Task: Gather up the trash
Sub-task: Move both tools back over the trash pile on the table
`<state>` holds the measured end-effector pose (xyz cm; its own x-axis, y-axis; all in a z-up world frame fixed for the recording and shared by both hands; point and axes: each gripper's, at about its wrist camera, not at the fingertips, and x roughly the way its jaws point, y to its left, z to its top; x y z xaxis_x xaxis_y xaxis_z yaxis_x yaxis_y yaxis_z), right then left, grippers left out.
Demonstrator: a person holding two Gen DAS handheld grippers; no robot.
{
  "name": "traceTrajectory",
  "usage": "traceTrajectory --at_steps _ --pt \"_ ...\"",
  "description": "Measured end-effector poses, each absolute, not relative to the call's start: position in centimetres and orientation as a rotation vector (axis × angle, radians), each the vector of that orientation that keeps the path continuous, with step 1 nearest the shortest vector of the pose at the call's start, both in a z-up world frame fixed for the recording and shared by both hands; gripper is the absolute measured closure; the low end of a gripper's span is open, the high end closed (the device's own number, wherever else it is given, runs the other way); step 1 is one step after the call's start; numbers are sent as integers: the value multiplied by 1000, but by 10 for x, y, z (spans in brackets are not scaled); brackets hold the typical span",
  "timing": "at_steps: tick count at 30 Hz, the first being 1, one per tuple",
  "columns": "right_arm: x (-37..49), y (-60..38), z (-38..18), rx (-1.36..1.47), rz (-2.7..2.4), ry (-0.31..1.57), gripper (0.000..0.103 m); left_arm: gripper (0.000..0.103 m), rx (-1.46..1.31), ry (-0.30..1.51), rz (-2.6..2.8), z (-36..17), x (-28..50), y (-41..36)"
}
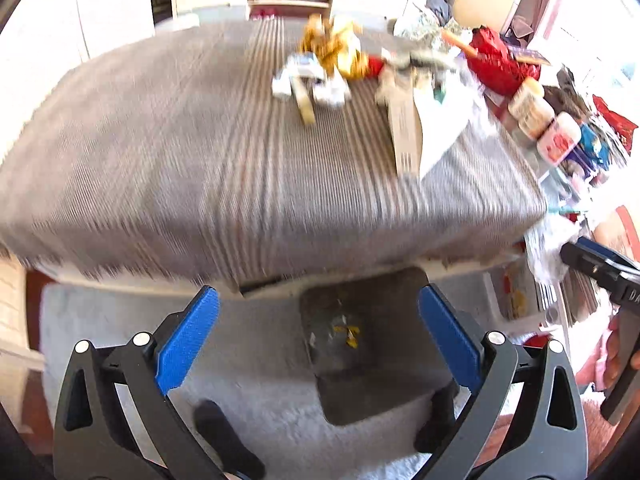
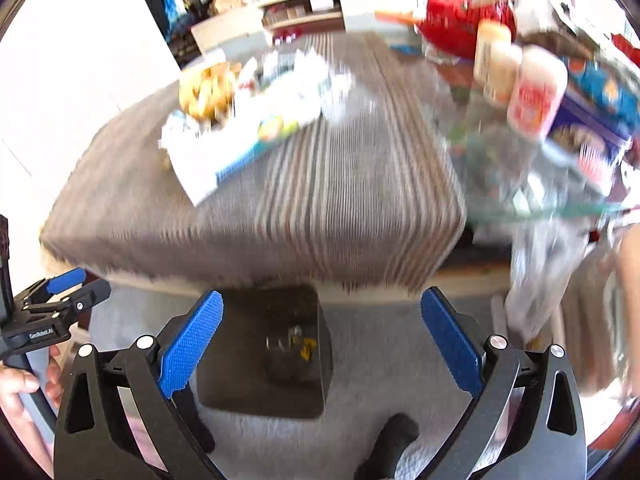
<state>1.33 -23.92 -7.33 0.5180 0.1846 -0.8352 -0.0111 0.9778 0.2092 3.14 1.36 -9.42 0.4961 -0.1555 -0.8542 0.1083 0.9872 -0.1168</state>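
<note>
Left wrist view: striped ottoman with litter, dark bin on the carpet below.

Left gripper [image 1: 319,334], blue pads wide apart, nothing between them. Under it, dark bin [image 1: 372,344] on pale carpet [image 1: 256,380], just beside the near edge of the striped ottoman [image 1: 180,152]; yellow scraps [image 1: 349,333] lie inside. Toward the far edge: golden wrapper [image 1: 334,50], white crumpled wrappers [image 1: 310,82]. Along the right edge: flat cardboard box [image 1: 406,128], white paper [image 1: 448,120], red bag [image 1: 498,62], blurred. Right gripper [image 1: 600,268] enters at the picture's right.
</note>
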Motion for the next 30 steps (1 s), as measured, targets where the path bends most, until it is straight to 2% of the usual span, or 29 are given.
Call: traceTrajectory --at_steps 6,12,16,19,30 --pt "65 -250 -49 238 87 952 3 8 -47 980 -121 -57 79 20" --pt "128 -253 -43 312 84 958 4 8 -55 970 -96 -45 134 23" --pt "161 -248 -41 352 127 963 17 8 -74 971 -106 -46 164 20" --pt "179 -237 -32 340 159 935 22 8 -49 974 -103 -51 181 16" --pt "238 -187 -51 254 224 983 27 8 -26 986 -121 -68 221 13"
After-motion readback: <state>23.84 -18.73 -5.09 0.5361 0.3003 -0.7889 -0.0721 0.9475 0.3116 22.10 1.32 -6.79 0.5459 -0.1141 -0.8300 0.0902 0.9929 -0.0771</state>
